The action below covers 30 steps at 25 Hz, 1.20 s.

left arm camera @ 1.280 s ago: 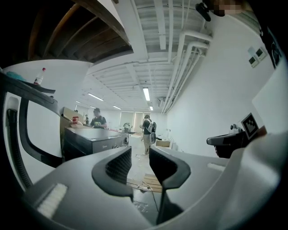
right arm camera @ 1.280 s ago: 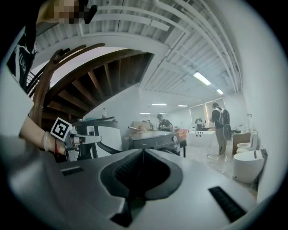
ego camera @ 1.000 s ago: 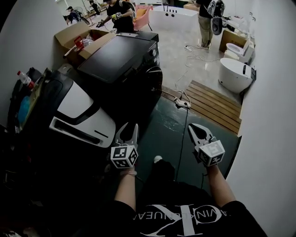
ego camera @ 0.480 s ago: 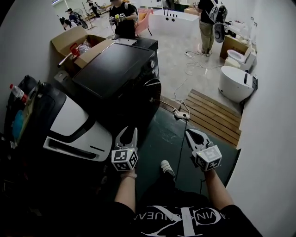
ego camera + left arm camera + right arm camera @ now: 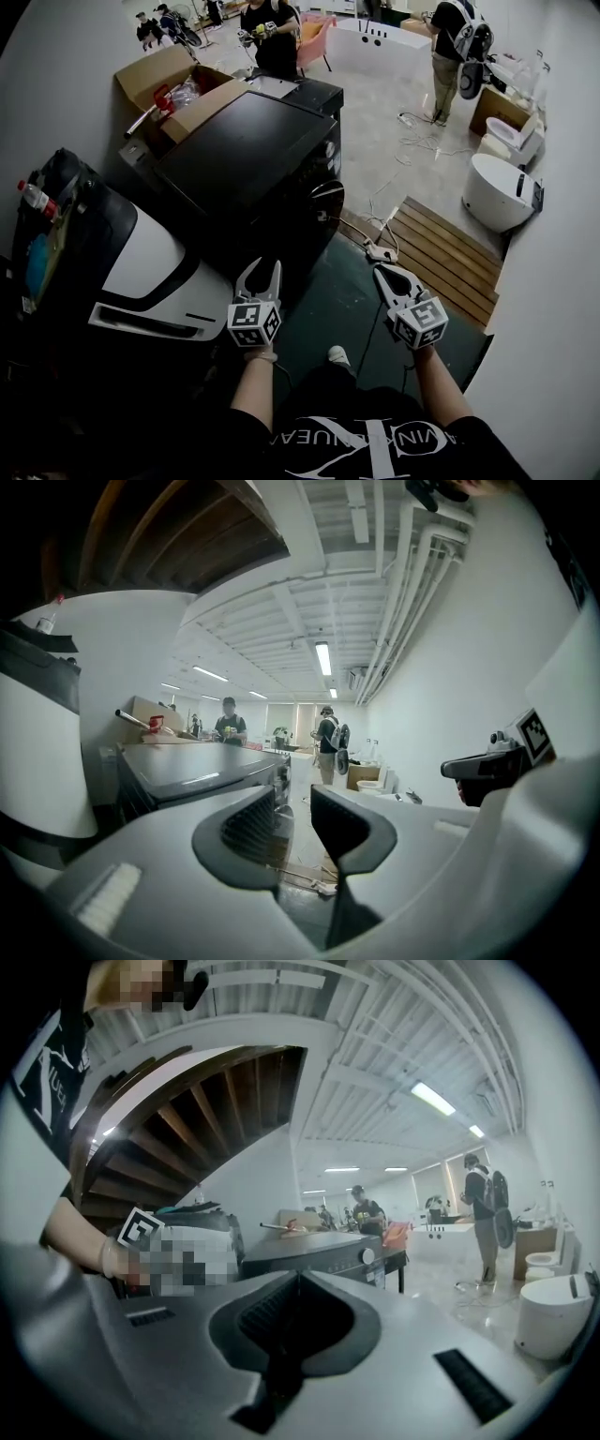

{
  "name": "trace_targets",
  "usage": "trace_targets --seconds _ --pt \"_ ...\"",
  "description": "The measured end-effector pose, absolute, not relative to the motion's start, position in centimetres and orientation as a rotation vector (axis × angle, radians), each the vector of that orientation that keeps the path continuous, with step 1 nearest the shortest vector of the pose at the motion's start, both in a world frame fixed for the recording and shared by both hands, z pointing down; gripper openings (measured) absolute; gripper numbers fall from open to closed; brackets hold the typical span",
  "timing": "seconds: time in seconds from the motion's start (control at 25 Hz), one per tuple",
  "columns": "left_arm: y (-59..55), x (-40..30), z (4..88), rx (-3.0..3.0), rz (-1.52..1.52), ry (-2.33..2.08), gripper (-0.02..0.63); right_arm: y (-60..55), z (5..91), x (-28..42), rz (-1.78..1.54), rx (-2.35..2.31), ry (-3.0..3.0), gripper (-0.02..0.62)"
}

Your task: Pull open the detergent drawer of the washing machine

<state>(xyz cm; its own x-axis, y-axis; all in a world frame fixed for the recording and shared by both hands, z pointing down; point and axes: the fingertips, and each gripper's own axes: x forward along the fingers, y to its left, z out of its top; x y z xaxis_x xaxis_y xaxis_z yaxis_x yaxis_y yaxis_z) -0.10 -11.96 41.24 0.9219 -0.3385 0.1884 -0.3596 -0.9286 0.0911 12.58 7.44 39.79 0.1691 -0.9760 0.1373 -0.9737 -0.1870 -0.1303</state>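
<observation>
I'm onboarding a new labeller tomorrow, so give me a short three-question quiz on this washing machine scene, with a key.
1. True or false: the left gripper is gripping the black washing machine.
2. Which has its jaws together: the left gripper or the right gripper?
3. What lies by the wooden slat platform's corner? A white power strip, B bucket, C broom.
Key: 1 false; 2 right gripper; 3 A.
</observation>
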Motion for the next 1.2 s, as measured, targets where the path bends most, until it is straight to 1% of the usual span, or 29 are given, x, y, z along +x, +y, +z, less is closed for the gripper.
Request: trace_targets --seconds 0.2,0.44,0.68,1.2 --pt "-16.2 2.0 41.8 2.959 0.247 -0.611 0.107 3.1 40.1 15.7 -0.27 -2.365 2.071 0.012" --pt "-19.1 3.4 42.2 2.943 0.218 -0.649 0.109 -1.2 40.3 17.3 -0.268 -2.313 2.14 0.012" --pt "-20.3 2.1 43.4 2.902 0.262 -0.73 0.108 -4.7 40.7 16.2 -0.285 -2.229 2.249 0.012" --pt "-22.4 -0.4 44.6 2.802 0.219 -0.923 0.109 -12.3 42.2 13.3 -0.325 -1.948 2.507 0.012"
